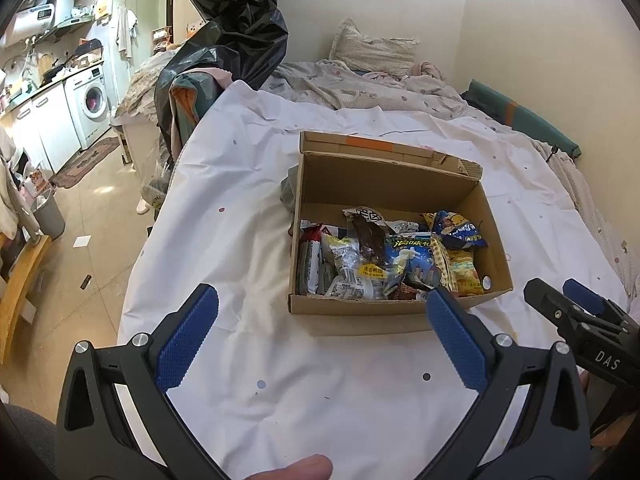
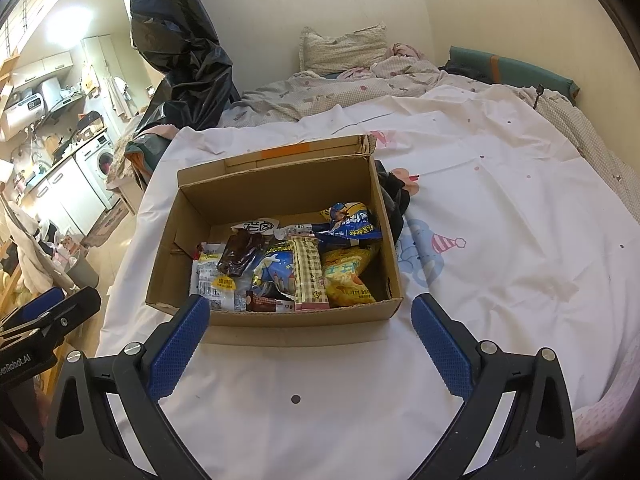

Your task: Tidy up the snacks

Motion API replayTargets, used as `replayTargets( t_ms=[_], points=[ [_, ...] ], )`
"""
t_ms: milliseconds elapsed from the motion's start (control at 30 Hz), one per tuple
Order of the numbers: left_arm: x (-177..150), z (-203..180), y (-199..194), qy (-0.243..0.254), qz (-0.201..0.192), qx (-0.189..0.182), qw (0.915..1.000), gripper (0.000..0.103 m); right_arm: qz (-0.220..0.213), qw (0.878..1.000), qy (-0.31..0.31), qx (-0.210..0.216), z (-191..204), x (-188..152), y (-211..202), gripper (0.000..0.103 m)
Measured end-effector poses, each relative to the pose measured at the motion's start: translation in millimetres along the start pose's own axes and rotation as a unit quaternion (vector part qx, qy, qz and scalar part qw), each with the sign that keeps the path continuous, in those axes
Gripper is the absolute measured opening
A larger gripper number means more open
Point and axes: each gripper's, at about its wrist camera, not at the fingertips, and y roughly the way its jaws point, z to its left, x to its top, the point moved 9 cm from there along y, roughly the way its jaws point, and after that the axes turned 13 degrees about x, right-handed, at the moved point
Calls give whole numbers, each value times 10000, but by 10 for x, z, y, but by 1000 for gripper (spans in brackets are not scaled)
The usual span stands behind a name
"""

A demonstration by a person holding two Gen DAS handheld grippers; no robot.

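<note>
An open cardboard box [image 1: 384, 184] stands on a white sheet and holds several snack packets. It also shows in the right wrist view [image 2: 280, 188]. Inside are a dark brown packet [image 2: 240, 254], a blue packet [image 2: 352, 222], a yellow packet [image 2: 348, 278] and a checked bar [image 2: 308, 272]. My left gripper [image 1: 322, 312] is open and empty, above the sheet just short of the box's near wall. My right gripper [image 2: 310, 320] is open and empty at the box's near wall. It also shows in the left wrist view [image 1: 560, 296] at the right, beside the box.
The white sheet [image 2: 500, 200] covers a bed, with a pillow [image 2: 344, 50] and crumpled quilt at the far end by the wall. A black plastic bag [image 1: 236, 32] hangs at the bed's left. Dark cloth [image 2: 396, 196] lies against the box's right side. Kitchen units and a washing machine [image 1: 92, 100] stand far left.
</note>
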Motion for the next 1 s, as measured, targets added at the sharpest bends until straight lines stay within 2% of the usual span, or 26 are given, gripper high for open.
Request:
replayTargets(
  t_ms=[1000],
  points=[
    [-37,21,27,-42,47,-23,10000,103,20,10000,-19,-8,-2,-19,3,103]
  ],
)
